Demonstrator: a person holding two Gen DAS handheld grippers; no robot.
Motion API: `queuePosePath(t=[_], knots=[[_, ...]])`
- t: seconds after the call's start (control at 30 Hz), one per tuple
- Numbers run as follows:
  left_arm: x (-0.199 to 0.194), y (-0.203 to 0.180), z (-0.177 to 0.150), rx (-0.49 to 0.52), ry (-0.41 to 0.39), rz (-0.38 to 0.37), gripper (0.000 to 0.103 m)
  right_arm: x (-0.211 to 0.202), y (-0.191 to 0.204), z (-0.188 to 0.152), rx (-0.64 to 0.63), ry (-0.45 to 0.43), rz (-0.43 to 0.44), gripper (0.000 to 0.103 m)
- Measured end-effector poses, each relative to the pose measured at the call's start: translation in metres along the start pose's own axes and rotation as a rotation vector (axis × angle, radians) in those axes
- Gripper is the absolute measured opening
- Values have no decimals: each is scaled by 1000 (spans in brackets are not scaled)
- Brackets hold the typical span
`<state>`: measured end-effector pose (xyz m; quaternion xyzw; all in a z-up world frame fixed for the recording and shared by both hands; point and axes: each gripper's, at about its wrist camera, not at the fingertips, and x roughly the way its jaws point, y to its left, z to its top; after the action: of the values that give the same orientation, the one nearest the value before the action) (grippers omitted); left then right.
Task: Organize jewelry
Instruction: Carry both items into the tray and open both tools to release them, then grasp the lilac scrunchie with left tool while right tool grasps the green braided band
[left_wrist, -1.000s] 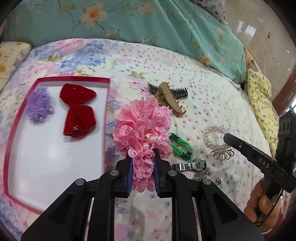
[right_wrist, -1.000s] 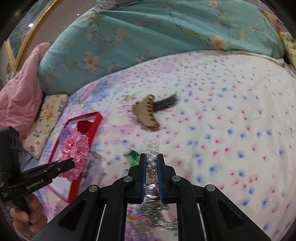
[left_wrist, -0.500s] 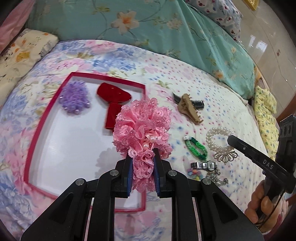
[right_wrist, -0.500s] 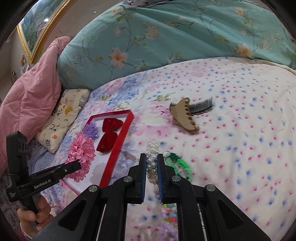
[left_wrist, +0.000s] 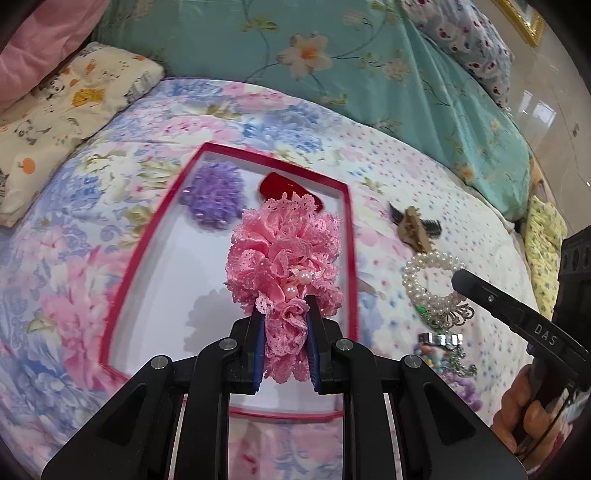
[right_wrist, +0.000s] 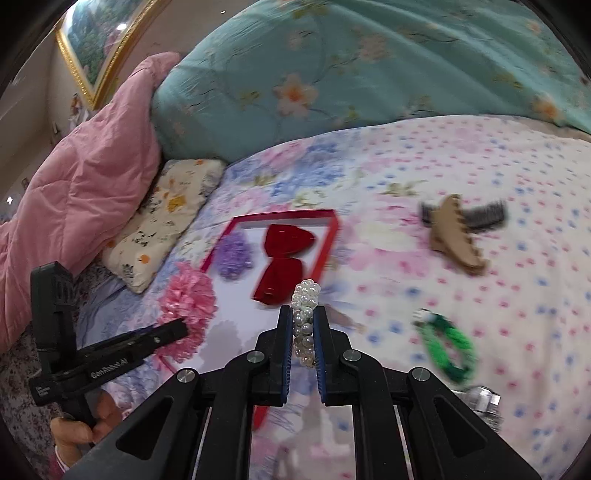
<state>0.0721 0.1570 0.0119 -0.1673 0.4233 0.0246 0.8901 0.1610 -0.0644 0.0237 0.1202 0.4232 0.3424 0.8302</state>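
The left hand-held gripper (left_wrist: 284, 325) clamps a pink lace flower (left_wrist: 282, 254) above the red-rimmed tray (left_wrist: 347, 236), hiding part of the red bow (left_wrist: 273, 184) beside the purple flower (left_wrist: 216, 199). The right hand-held gripper (right_wrist: 303, 325) pinches a pearl bracelet (right_wrist: 304, 299) at lower centre; the green bracelet (right_wrist: 448, 347) and tan claw clip (right_wrist: 456, 236) look blurred on the bed (right_wrist: 517, 166)

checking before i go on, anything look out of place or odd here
Nothing damaged or spilled. The clip, green band and watch lie loose on the bed, outside the tray.
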Motion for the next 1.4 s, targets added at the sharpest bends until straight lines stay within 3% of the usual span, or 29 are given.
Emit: queuePosePath(t=[0.47,0.77,1.0,1.17,1.4], knots=[[28,49,19,-57,21,82,16,82,49,11,-18,76,131,10],[66,57,32,-42,69,126,17,124,29,10,24,132,99,10],[79,62,30,-60,91,125,22,131,17,10,35,146,92,11],[79,60,30,-49,86,139,32,134,16,10,40,157,96,15],[70,59,28,-59,78,135,59,130,17,12,41,153,108,20]])
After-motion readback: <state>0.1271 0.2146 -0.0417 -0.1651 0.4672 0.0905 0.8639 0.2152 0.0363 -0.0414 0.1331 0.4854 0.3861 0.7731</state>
